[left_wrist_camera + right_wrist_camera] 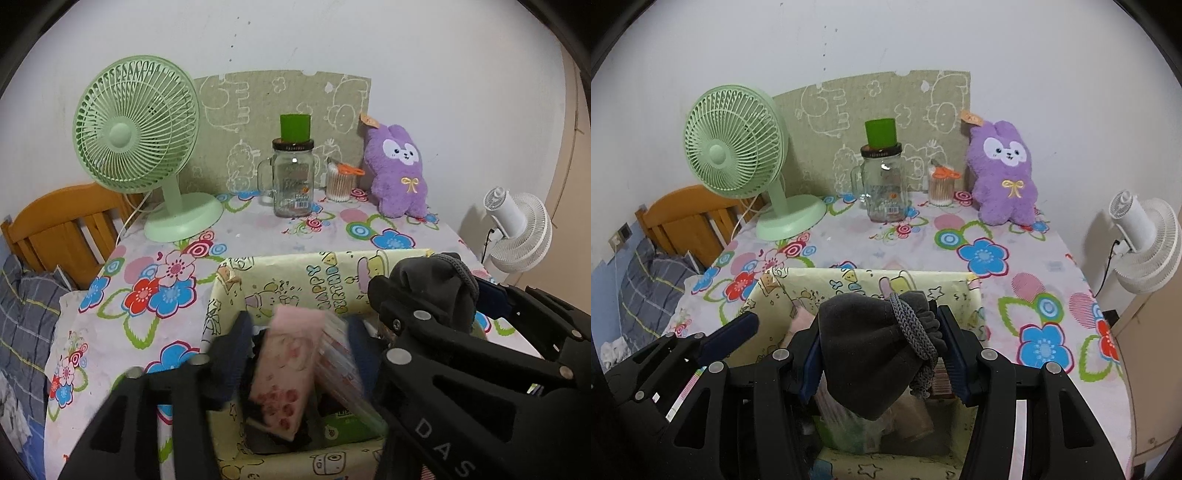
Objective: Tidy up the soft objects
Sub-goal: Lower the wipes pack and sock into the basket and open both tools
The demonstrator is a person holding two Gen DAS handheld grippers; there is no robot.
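A yellow cartoon-print box (295, 273) (871, 277) stands open-topped on the floral table, with several soft packets inside. My left gripper (295, 336) hangs over the box with its jaws apart. A pink strawberry-print packet (284, 373) and a clear packet (340, 362) lie blurred and tilted between the jaws, with a gap on the left side. My right gripper (882, 362) is shut on a dark grey drawstring pouch (864, 354) (424, 280) above the box. One blue finger of the left gripper (731, 338) shows beside it. A purple plush rabbit (399, 170) (1004, 173) sits at the back right.
At the back stand a green desk fan (136, 125), a glass jar mug (291, 181) with a green cup on its lid, and a tub of cotton swabs (338, 182) before a cardboard sheet. A wooden headboard (62, 229) is at left, a white fan (517, 229) at right.
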